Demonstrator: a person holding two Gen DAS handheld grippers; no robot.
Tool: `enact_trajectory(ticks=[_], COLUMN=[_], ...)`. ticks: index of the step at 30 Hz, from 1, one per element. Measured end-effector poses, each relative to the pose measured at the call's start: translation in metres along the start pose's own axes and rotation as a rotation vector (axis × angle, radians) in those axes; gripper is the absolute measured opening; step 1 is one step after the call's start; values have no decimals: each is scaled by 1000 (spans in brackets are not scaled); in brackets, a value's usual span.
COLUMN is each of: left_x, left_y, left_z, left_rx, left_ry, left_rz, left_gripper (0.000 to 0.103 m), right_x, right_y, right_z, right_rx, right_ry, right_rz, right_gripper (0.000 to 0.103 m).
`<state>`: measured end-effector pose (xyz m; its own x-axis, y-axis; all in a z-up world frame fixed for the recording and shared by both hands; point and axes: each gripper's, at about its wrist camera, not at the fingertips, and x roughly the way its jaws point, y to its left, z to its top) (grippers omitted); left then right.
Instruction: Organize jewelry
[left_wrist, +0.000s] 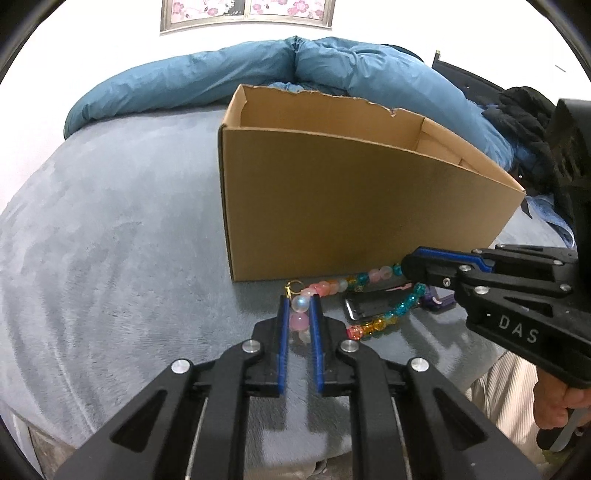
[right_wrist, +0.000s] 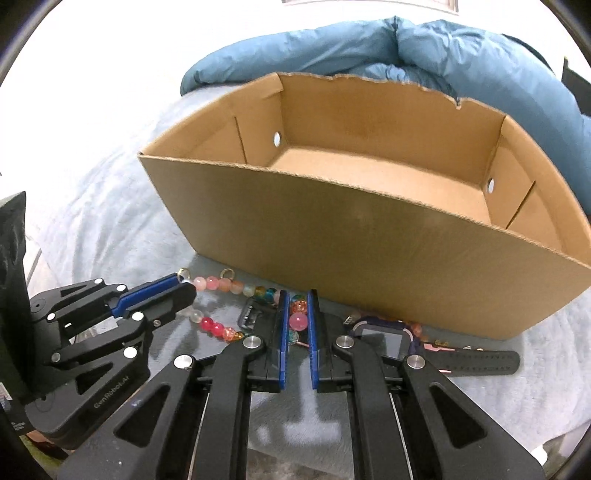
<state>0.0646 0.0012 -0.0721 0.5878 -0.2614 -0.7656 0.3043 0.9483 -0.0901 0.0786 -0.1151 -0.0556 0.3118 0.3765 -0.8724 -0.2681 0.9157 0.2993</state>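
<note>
Tongs of the left hand (left_wrist: 300, 308), low at centre of the left wrist view, pinch the pale pink end of a string of multicoloured glass beads (left_wrist: 334, 287) lying on the grey plush bed (left_wrist: 110, 240). Rightward, the right tongs (right_wrist: 297, 306) clamp a pink bead of the same string. An open brown cardboard box (left_wrist: 351, 199) stands just behind, a dark-strapped wristwatch (right_wrist: 476, 360) at lower right.

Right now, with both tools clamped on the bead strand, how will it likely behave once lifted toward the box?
The bead strand probably hangs floppy: it already curves loosely between the left tool and right tool. Its glossy round beads look slippery, so they may slide in the pads. The slack middle could snag the cardboard box rim.
</note>
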Motion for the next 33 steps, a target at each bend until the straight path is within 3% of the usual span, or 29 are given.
enact_trajectory(ticks=[6, 9, 16, 28, 31, 33], left_x=[8, 8, 13, 40, 39, 35], left_y=[1, 4, 11, 20, 16, 14], left_z=[-5, -6, -6, 2, 3, 4], left_rx=[6, -15, -104, -219, -201, -191], left_ry=[30, 54, 106, 165, 155, 147], left_rz=[31, 32, -63, -96, -57, -48], left_gripper=[11, 20, 21, 21, 10, 10], right_x=[-13, -6, -3, 0, -1, -3], right_y=[4, 6, 4, -1, -1, -1], right_z=[-7, -10, -12, -16, -15, -15], right_rx=[0, 12, 39, 69, 65, 63], right_ry=[7, 13, 26, 26, 15, 5], right_rz=[3, 9, 23, 45, 50, 54], right_gripper=[7, 7, 7, 7, 7, 7])
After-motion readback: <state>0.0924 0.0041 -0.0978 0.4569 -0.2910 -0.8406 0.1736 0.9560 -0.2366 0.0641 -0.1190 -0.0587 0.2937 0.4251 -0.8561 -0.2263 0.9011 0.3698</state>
